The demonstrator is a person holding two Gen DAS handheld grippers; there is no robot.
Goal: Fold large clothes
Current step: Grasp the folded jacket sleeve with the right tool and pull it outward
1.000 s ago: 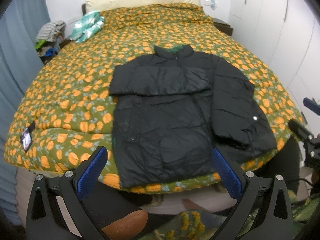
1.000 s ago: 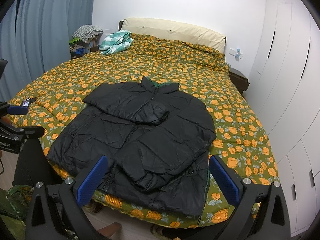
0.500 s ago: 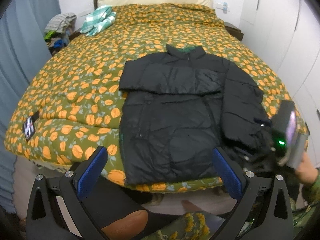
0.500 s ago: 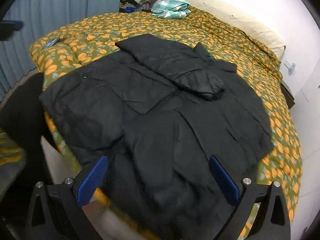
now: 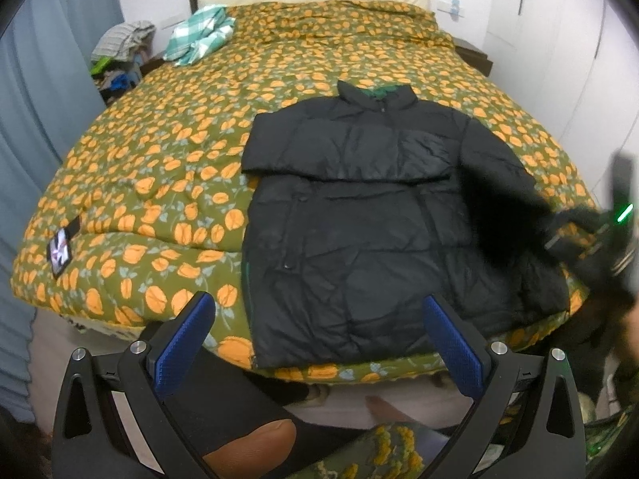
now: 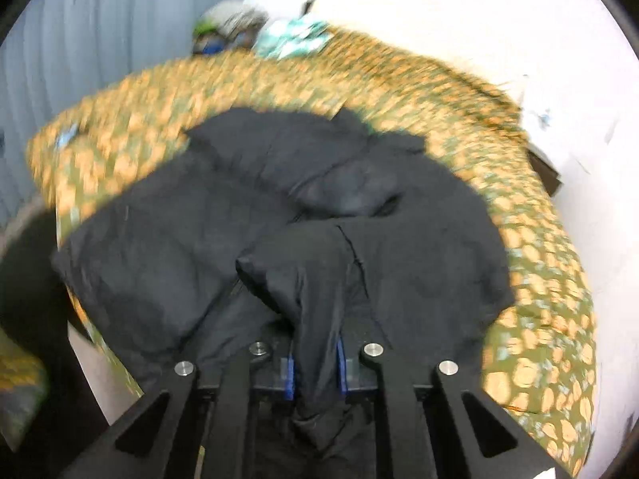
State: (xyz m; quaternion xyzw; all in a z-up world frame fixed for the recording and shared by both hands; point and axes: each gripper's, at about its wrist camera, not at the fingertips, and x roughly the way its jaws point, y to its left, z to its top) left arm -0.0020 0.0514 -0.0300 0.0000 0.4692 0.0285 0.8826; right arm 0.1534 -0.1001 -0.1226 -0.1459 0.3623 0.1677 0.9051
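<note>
- Over the foot of the bed (image 5: 167, 167), my left wrist camera shows the black jacket (image 5: 359, 215) lying flat on the orange-flowered cover, collar toward the pillows, one sleeve folded across the chest.
- My left gripper (image 5: 319, 343) hangs above the bed's near edge, its blue fingers (image 5: 187, 339) spread wide with nothing between them; the jacket's hem lies beyond them.
- At the right edge of this view my right gripper (image 5: 599, 239) shows as a dark blur with a green light, at the end of the jacket's other sleeve.
- A checked cloth (image 5: 199, 36) lies near the pillows, well apart from the jacket.
- From the right wrist camera, blurred, my right gripper (image 6: 315, 367) has just been closing, and its blue fingers (image 6: 288, 375) now pinch a fold of the black jacket (image 6: 179, 247) between them.
- That pinched sleeve fabric stands up from the rest of the jacket, which spreads over the bed (image 6: 539, 319) behind it.
</note>
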